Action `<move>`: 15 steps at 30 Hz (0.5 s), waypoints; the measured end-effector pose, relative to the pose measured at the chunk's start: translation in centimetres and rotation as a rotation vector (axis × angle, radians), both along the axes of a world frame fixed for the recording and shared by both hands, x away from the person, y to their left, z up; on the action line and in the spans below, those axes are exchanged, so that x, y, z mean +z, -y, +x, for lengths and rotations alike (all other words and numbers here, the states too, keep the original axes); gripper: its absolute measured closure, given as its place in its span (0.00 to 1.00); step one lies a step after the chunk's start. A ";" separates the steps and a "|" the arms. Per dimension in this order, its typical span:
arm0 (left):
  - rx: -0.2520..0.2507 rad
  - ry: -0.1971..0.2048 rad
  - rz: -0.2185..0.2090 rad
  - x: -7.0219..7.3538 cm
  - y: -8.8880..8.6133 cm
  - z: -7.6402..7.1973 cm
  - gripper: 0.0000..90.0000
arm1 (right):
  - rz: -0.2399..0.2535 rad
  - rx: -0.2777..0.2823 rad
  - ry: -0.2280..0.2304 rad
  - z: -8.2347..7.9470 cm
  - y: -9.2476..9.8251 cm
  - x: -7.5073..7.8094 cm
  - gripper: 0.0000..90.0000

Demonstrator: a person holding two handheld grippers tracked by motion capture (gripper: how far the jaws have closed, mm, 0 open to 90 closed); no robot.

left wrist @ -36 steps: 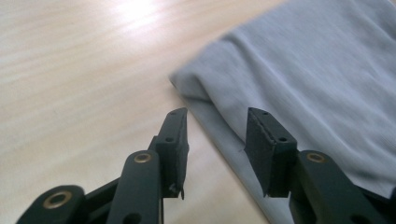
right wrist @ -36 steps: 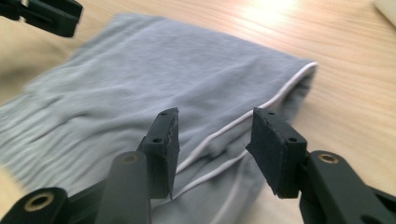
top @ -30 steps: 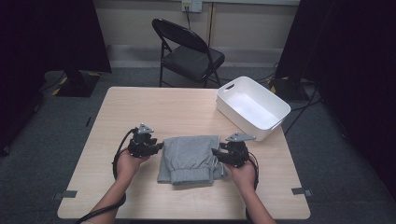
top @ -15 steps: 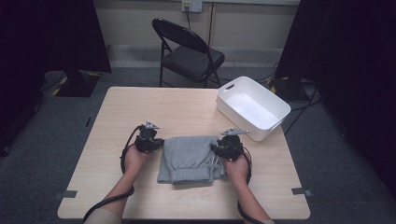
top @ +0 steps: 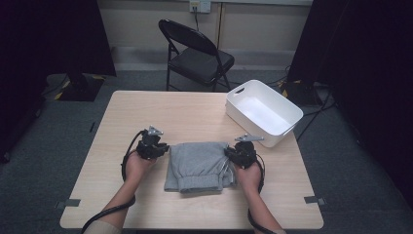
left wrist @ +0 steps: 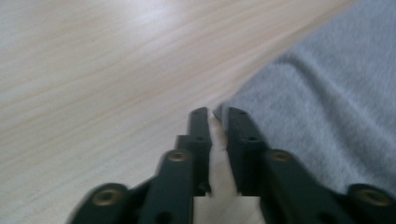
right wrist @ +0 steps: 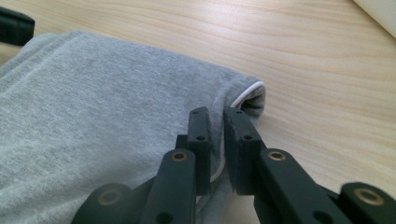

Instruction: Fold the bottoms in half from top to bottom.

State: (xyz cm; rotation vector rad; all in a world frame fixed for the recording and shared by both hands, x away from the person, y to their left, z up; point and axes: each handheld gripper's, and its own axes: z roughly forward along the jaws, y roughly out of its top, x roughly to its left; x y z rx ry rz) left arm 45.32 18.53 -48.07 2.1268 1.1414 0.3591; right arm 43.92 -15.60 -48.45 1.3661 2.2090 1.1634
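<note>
left gripper (left wrist: 212, 114): its jaws have just been opening a little after a squeeze and stand nearly together, a narrow slit between them. In the left gripper view the tips sit at the corner of the folded grey garment (top: 199, 165); I see bare table through the slit and no cloth in it, so I count this side as not gripping.
right gripper (right wrist: 217, 114): my jaws here have just been closing, and in the right gripper view they pinch a fold of the grey cloth at its edge, with a thin white cord (right wrist: 245, 93) curling out just past the tips.
garment: it lies folded flat on the wooden table (top: 195, 117), near my edge, between my two hands.
how it will handle: I judge it soft, light and limp. It will sag and unfold if I lift it by one layer, and it should not slip much against the pads.
where to take hold: at the two upper corners, pinching through all the layers rather than the top one.
left side, next: I judge it needs a fresh bite further onto the cloth.
white bin (top: 263, 112): it stands open at the far right of the table, well apart from the garment.
</note>
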 end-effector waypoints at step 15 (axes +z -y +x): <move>-0.052 -0.001 -0.025 -1.1 1.4 1.6 0.95 | 0.004 -0.003 -0.010 0.0 -0.1 -0.5 0.89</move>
